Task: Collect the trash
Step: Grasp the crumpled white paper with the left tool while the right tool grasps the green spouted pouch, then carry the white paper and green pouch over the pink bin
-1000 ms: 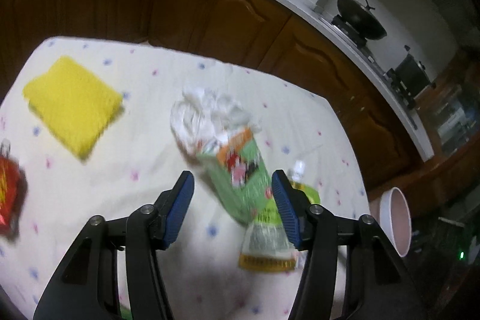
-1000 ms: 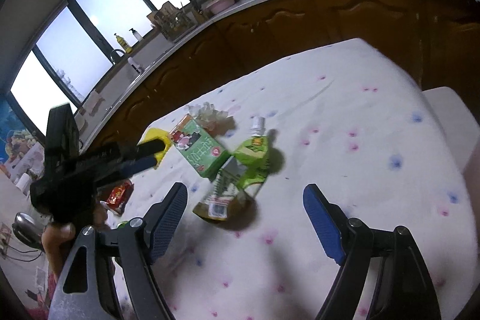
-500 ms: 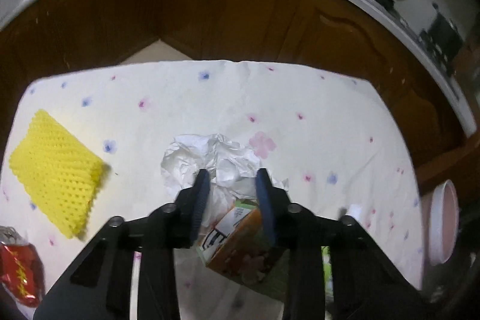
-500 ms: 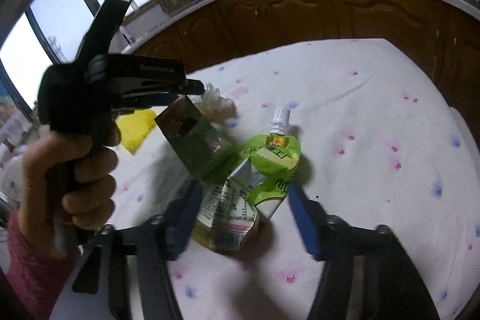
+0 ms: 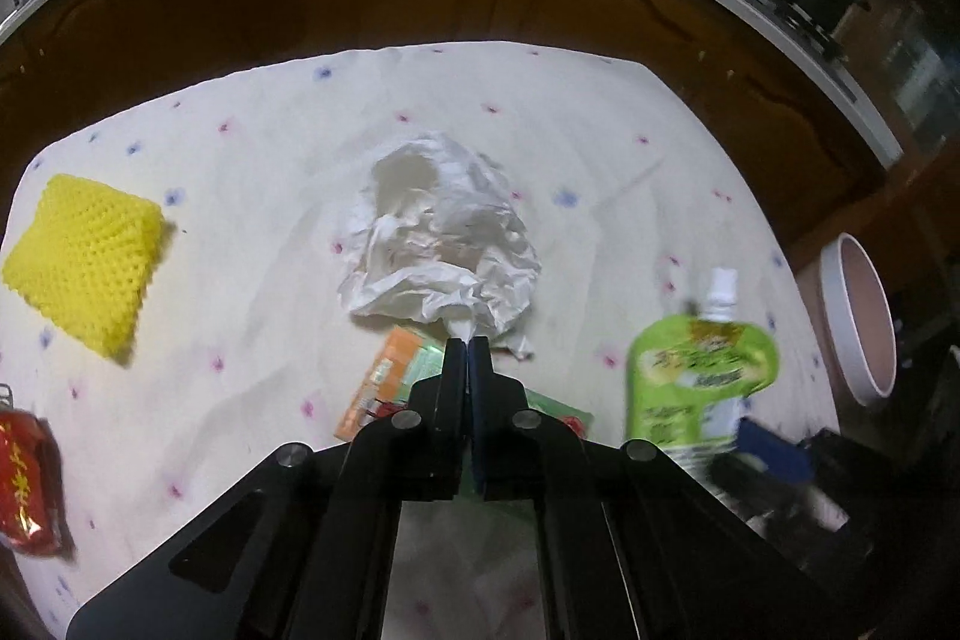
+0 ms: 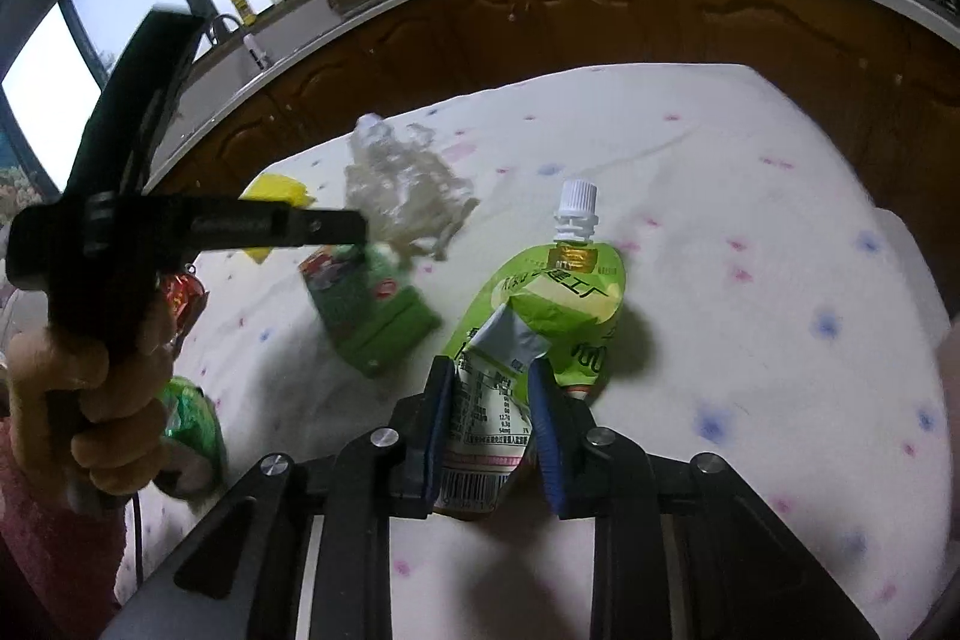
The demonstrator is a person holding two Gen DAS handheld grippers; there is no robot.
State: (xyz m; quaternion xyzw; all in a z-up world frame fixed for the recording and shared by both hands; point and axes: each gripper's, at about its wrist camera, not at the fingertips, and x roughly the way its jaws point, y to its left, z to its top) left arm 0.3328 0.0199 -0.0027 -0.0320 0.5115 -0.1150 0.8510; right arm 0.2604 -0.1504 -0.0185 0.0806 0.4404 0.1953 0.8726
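Observation:
My left gripper (image 5: 465, 349) is shut, and its tips pinch a white flap at the top of the green and orange carton (image 5: 384, 382). In the right wrist view the left gripper (image 6: 354, 227) stands at the carton's (image 6: 372, 316) upper end, and the carton looks tilted off the cloth. My right gripper (image 6: 492, 418) is closing on the lower end of the green spouted drink pouch (image 6: 558, 292), with both blue pads against its crumpled base. The pouch (image 5: 702, 370) shows blurred at the right of the left wrist view. A crumpled white wrapper (image 5: 444, 232) lies just beyond the carton.
A flowered tablecloth (image 5: 600, 148) covers the table. A yellow knitted cloth (image 5: 84, 256) lies at the left, a red packet (image 5: 24, 478) at the near left edge. A pink-rimmed bin (image 5: 864, 316) stands off the right side. Brown cabinets run behind. A green packet (image 6: 192, 418) lies by the person's hand (image 6: 102, 418).
The left jaws went from wide open to shut at the carton's top, and the carton tipped up. The right jaws narrowed around the pouch's lower end.

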